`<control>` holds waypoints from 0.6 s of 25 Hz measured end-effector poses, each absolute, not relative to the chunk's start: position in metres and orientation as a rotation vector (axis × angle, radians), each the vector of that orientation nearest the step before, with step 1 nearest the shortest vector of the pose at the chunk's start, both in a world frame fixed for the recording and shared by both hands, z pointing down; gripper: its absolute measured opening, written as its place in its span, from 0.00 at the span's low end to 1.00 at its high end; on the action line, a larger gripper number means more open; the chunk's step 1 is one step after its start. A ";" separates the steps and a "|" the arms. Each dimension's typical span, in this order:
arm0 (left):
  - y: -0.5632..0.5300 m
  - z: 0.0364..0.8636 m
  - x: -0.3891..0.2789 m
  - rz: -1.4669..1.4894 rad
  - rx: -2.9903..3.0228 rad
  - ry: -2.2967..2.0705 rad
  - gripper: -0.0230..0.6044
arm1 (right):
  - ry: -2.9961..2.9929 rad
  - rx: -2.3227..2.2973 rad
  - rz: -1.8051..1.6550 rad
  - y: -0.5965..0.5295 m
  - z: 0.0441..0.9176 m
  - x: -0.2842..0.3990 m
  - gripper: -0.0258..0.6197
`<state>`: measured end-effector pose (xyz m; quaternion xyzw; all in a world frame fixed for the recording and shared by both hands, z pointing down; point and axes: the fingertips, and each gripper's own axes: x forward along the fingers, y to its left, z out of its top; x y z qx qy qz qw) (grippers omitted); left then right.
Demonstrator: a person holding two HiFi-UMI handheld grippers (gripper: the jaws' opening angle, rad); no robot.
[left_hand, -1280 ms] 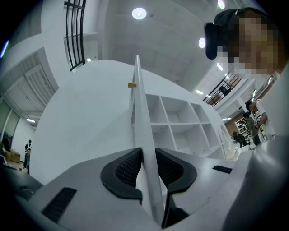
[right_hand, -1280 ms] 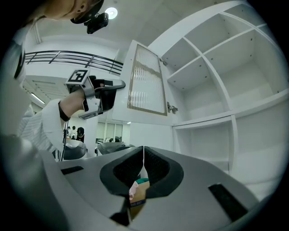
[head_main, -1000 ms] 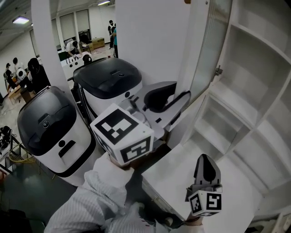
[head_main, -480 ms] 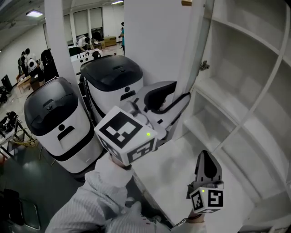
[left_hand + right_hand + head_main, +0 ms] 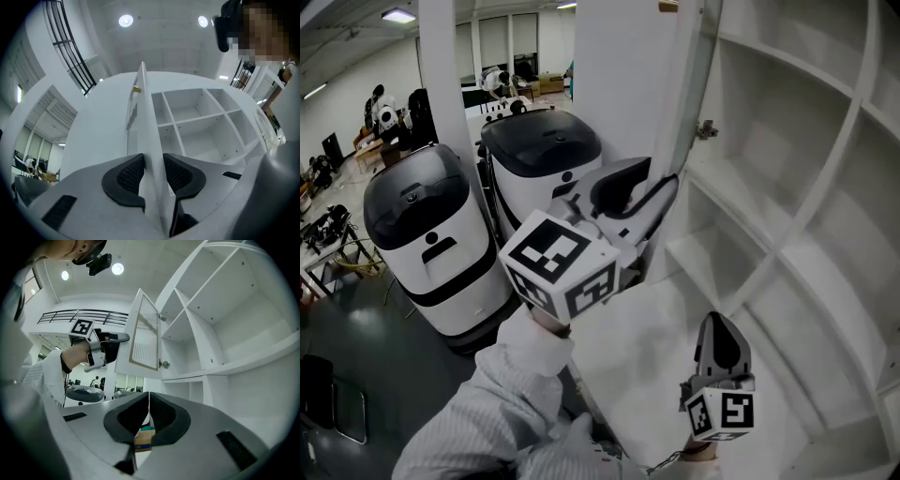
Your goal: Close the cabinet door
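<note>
While black-lidded white machines stand at nine o'clock in the head view, the left gripper near centre clamps the free edge of the cabinet door. Its jaws have just been closing with that edge between them. The door stands ajar, rising toward twelve o'clock. At five o'clock the right gripper hovers, jaws pressed together on nothing, before the white cabinet shelves at three o'clock.
</note>
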<state>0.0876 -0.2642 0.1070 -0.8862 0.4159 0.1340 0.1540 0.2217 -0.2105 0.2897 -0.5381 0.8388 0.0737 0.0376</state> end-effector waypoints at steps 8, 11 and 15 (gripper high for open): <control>-0.263 0.109 0.136 0.367 -2.522 1.178 0.30 | 2.570 -1.663 0.242 -0.200 0.294 0.260 0.06; -0.264 0.109 0.154 0.361 -2.514 1.181 0.32 | 2.567 -1.679 0.243 -0.194 0.294 0.280 0.06; -0.263 0.110 0.178 0.337 -2.491 1.178 0.33 | 2.541 -1.688 0.235 -0.185 0.296 0.299 0.06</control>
